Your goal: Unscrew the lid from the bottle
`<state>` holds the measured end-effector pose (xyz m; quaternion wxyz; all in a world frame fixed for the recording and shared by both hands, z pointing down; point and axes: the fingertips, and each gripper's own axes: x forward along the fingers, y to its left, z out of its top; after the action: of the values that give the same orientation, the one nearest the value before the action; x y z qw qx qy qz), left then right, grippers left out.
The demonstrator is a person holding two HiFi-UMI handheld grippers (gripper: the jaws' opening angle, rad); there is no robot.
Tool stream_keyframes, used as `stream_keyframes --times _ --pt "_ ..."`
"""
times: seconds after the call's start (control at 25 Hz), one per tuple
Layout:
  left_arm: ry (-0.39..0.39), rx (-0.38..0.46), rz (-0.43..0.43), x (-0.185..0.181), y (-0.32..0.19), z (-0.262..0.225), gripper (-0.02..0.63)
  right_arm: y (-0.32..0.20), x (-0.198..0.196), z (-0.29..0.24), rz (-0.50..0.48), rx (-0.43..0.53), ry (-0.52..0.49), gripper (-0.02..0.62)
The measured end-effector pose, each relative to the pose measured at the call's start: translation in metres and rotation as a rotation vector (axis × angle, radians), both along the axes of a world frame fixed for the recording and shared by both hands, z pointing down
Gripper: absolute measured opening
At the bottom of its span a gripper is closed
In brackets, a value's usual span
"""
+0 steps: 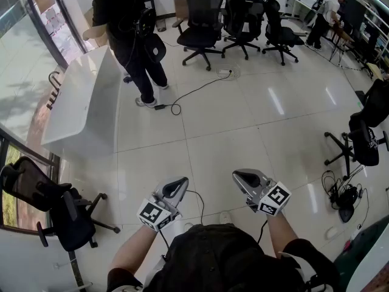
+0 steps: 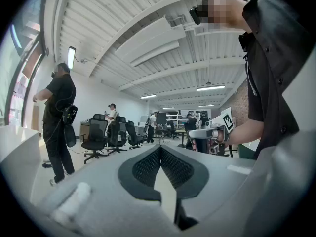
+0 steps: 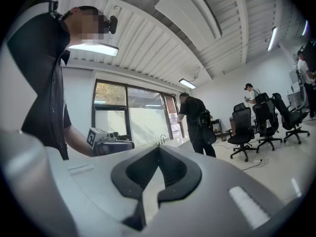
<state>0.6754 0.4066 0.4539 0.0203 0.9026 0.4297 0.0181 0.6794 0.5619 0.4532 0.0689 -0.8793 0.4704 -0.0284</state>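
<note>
Holding left tongs (image 2: pixel 161 151) and right tongs (image 3: pixel 159 151) level in front of the body, side by side, not touching. Both clenched, pads pressed together, nothing between them. Pointing out over open floor (image 1: pixel 243 120).

No bottle and no lid in any view: not in either tongs, not on the floor, not on the visible part of the white tabletop (image 1: pixel 82 105) at left. Bottle's place not tellable from here.

Further out: office chairs (image 1: pixel 203 17), standing person in black (image 1: pixel 124 23) beside the tabletop, cable (image 1: pixel 194 93) trailing across the floor, more people at the far end of the room.

Task judged not begun: nothing gripped, nothing turned. All of it left: getting to the bottle, bracing it with one tongs, clamping the lid with the other, twisting it off.
</note>
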Motion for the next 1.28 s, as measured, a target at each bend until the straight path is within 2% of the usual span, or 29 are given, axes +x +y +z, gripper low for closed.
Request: stream_keyframes --times 0.16,0.36,0.68,0.84,1.04,1.28 --pt "-0.014 0.014 -0.047 -0.010 -0.022 0.011 0.003 -0.029 -0.012 0.001 -0.061 -0.071 0.017 0.006" --pt "-0.036 0.007 -0.116 -0.027 -0.044 0.014 0.003 -0.065 -0.017 0.004 -0.156 -0.057 0.017 0.006" --pt "-0.029 0.027 -0.308 -0.053 -0.106 0.018 0.003 -0.140 -0.014 -0.002 -0.342 -0.041 0.039 0.006" --pt "-0.023 0.026 -0.395 -0.060 -0.115 0.013 0.003 -0.174 -0.015 -0.009 -0.501 -0.042 0.052 0.006" --pt "-0.020 0.026 -0.549 -0.076 -0.140 0.011 0.003 -0.217 -0.019 -0.018 -0.683 -0.064 0.114 0.006" --pt "-0.026 -0.013 -0.800 -0.114 -0.172 0.012 0.003 -0.262 -0.039 -0.015 -0.933 -0.058 0.118 0.006"
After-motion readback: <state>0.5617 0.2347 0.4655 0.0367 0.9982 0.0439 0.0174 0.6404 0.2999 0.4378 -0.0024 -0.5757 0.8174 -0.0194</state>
